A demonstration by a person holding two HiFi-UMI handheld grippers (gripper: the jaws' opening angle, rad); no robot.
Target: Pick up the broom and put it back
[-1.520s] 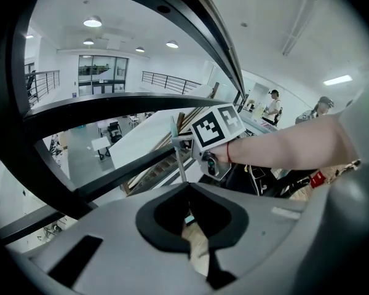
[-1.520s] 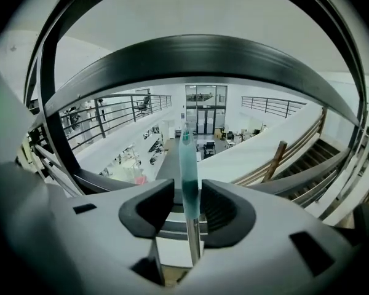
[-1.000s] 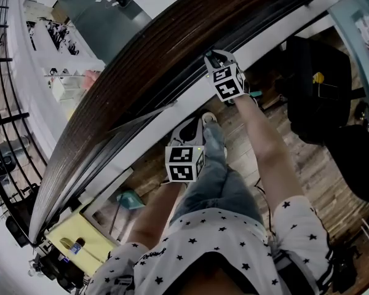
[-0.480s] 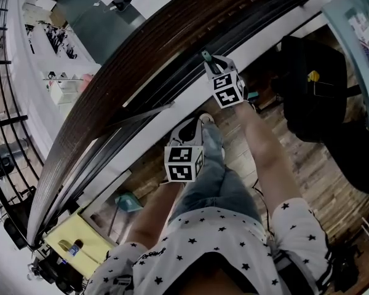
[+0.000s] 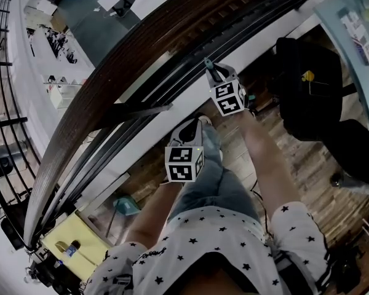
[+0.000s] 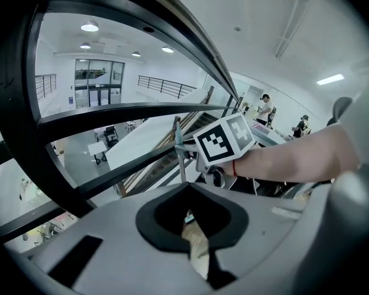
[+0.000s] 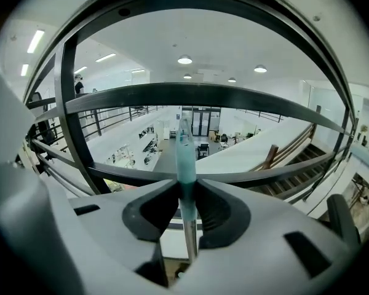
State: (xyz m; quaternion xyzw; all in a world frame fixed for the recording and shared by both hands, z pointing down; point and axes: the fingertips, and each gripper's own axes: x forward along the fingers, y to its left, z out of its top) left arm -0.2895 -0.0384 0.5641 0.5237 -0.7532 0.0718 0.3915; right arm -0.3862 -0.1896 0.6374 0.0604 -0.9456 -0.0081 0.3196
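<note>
My right gripper (image 5: 213, 74) is raised in front of the railing and shut on the broom's thin handle (image 7: 186, 158). The handle has a teal grip over a metal pole and stands upright between the pads. Its teal end (image 5: 207, 63) pokes out above the marker cube. From the left gripper view the same handle (image 6: 180, 155) shows beside the right gripper's cube (image 6: 224, 140). My left gripper (image 5: 195, 125) hangs lower, over my leg, its jaws together with nothing in them (image 6: 194, 241). The broom's head is hidden.
A black metal railing (image 5: 141, 112) with a dark wooden handrail (image 5: 111, 85) runs diagonally just ahead, with a drop to a lower floor beyond. A black chair (image 5: 307, 91) stands on the wooden floor (image 5: 307, 183) at right. A teal object (image 5: 128, 204) and a yellow surface (image 5: 80, 238) lie lower left.
The right gripper with the handle has drifted a little down and right in the head view, and the teal end now sticks out above it. The left gripper has barely shifted.
</note>
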